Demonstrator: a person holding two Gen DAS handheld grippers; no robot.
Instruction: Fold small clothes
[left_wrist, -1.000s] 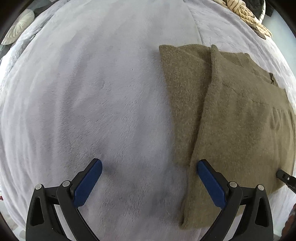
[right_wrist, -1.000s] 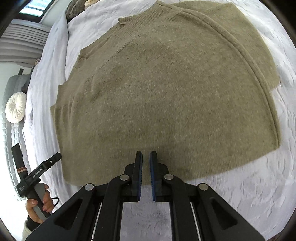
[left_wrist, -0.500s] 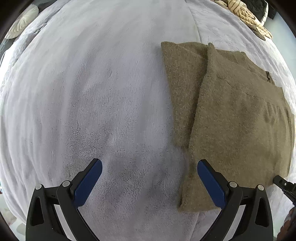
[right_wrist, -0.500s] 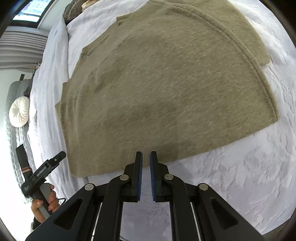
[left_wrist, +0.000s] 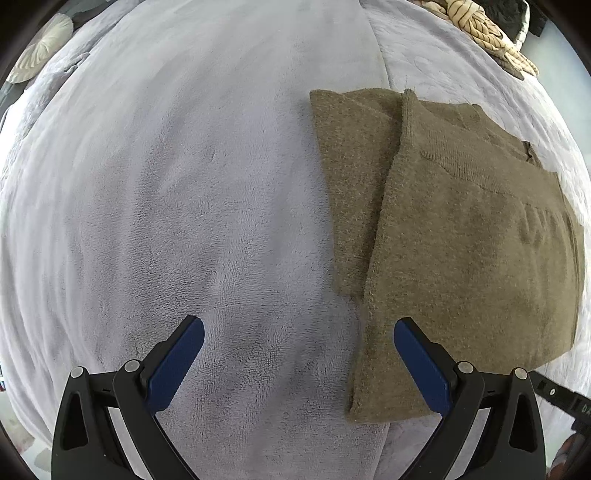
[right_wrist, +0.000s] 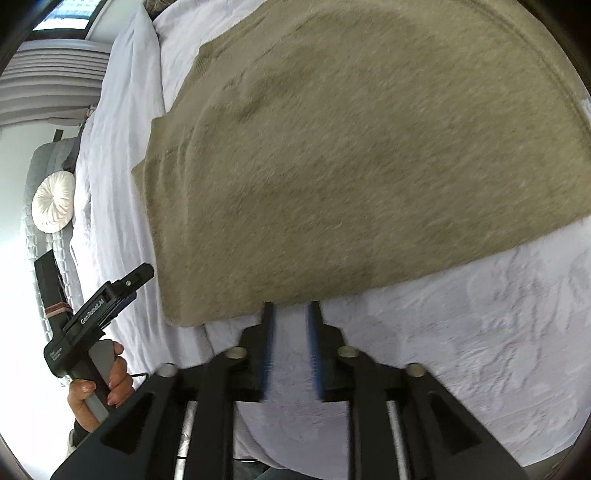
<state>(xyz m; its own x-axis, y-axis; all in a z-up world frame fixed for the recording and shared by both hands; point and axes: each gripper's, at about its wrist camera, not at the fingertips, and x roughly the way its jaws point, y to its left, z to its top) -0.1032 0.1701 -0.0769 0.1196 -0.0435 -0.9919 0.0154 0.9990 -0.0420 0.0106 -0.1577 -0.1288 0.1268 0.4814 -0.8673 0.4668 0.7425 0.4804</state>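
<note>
An olive-green knit sweater (left_wrist: 461, 236) lies flat, partly folded, on the pale bed cover; it fills the upper part of the right wrist view (right_wrist: 351, 155). My left gripper (left_wrist: 299, 336) is open and empty, its right finger over the sweater's near left corner. My right gripper (right_wrist: 290, 314) is slightly open and empty, its tips at the sweater's near hem. The left gripper also shows in the right wrist view (right_wrist: 140, 275), beside the sweater's left corner.
The bed cover (left_wrist: 166, 203) spreads wide to the left of the sweater. A round white cushion (right_wrist: 51, 208) sits by the headboard. A striped garment (left_wrist: 484, 29) lies at the far edge of the bed.
My right gripper has pulled back to the sweater's near hem and its jaws have parted a little. The left gripper has drifted slightly, still open.
</note>
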